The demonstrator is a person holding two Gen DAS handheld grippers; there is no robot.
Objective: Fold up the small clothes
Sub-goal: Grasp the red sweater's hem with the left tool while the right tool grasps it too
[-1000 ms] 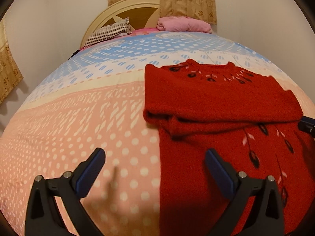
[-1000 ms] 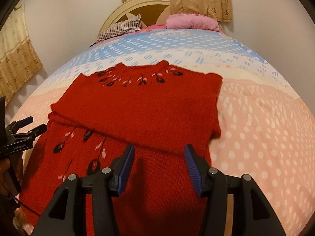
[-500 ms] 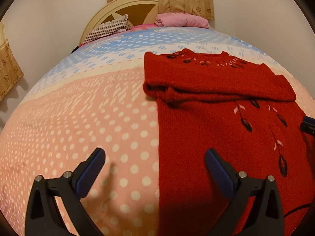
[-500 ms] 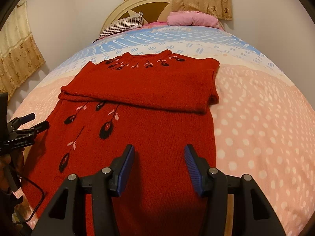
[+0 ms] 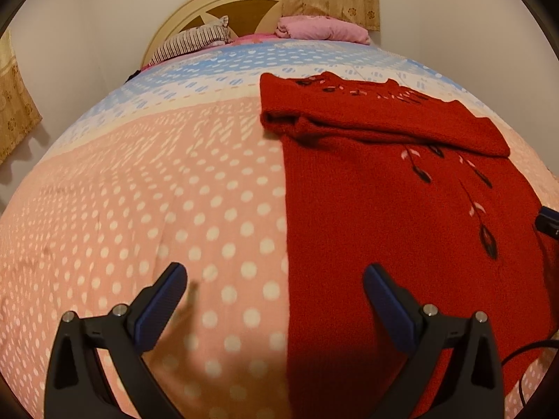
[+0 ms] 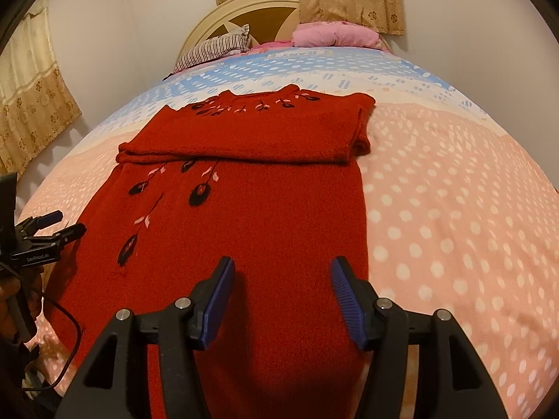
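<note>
A red knit sweater (image 5: pixel 384 216) with dark leaf embroidery lies flat on the dotted bedspread (image 5: pixel 174 192), its sleeves folded across the chest in a band (image 6: pixel 244 139). My left gripper (image 5: pixel 276 279) is open wide, straddling the sweater's left edge near the hem, nothing between its fingers. My right gripper (image 6: pixel 281 279) hovers over the sweater's (image 6: pixel 262 230) lower right part, jaws opening, with only cloth below them and nothing pinched. The left gripper (image 6: pixel 49 227) also shows in the right wrist view by the sweater's left side. In the left wrist view the right gripper's tip (image 5: pixel 548 221) peeks in at the right edge.
A striped pillow (image 5: pixel 192 40) and a pink pillow (image 5: pixel 321 29) lie at the headboard (image 6: pixel 244 21). Curtains (image 6: pixel 31 104) hang on the left wall and behind the bed. A black cable (image 6: pixel 66 356) trails at the lower left. Open bedspread (image 6: pixel 454 209) lies right of the sweater.
Both grippers have drawn back toward the sweater's hem, so more of its lower body shows. The right jaws stand slightly wider. The sweater itself has not moved.
</note>
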